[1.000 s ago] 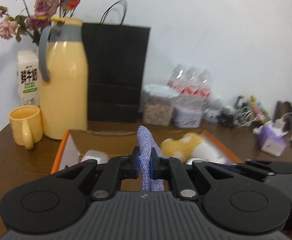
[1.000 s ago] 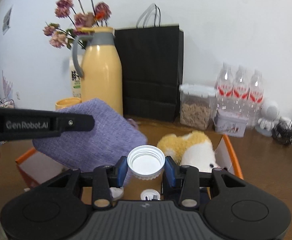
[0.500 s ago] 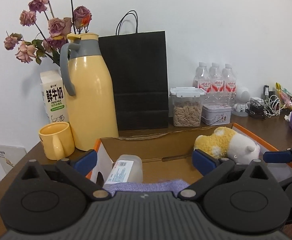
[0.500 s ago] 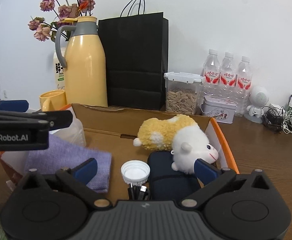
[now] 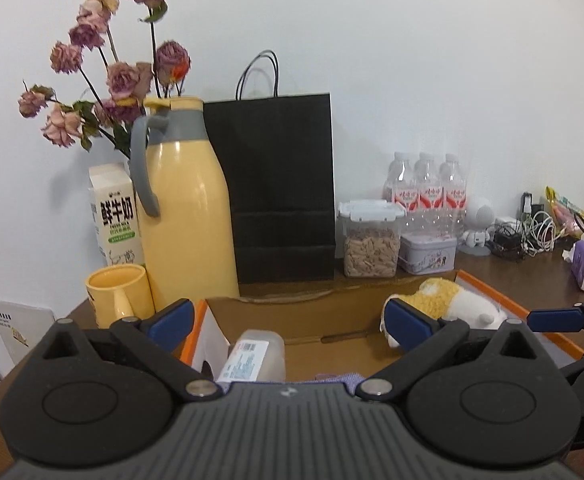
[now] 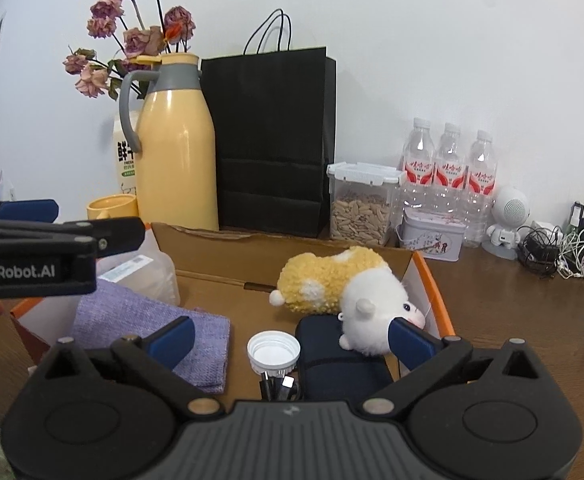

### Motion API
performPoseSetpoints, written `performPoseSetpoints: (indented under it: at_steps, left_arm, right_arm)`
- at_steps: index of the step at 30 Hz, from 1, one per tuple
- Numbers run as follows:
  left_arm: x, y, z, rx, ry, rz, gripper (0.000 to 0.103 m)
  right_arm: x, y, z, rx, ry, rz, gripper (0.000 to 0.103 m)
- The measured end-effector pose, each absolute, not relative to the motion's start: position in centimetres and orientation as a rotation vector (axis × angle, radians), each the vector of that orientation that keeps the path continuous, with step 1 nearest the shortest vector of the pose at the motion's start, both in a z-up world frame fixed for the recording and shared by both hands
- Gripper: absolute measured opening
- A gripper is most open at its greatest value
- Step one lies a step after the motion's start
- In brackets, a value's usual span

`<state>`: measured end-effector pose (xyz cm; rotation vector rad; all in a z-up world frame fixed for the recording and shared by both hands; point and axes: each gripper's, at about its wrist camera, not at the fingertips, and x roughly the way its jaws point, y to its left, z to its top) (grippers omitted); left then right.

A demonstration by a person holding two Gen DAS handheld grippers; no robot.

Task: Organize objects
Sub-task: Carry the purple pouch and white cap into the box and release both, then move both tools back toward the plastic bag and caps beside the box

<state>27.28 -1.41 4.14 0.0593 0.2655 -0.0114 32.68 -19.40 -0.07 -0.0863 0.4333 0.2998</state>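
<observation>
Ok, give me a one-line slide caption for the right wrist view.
Open right gripper above the cardboard box holding purple cloth, white cap and plush toy.

Wooden table (cardboard box atop)

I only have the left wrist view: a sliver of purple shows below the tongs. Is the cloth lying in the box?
Observer: Yes, the purple cloth lies flat on the floor of the cardboard box, beside the clear bottle.
Operator: Anything in there besides the plush?
Observer: A white cap, open side up, next to a dark blue pouch.
Operator: Do the right tongs hold anything?
Observer: No, the right tongs are open and empty.
</observation>
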Motion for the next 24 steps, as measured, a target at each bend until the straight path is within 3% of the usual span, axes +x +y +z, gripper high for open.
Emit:
performPoseSetpoints:
  at_steps: [24]
  left_arm:
    - [19.4,0.8,6.2,0.057,0.245,0.042,0.103]
  right_arm:
    - [25.2,-20.7,2.5,-0.086,0.402,0.295,0.103]
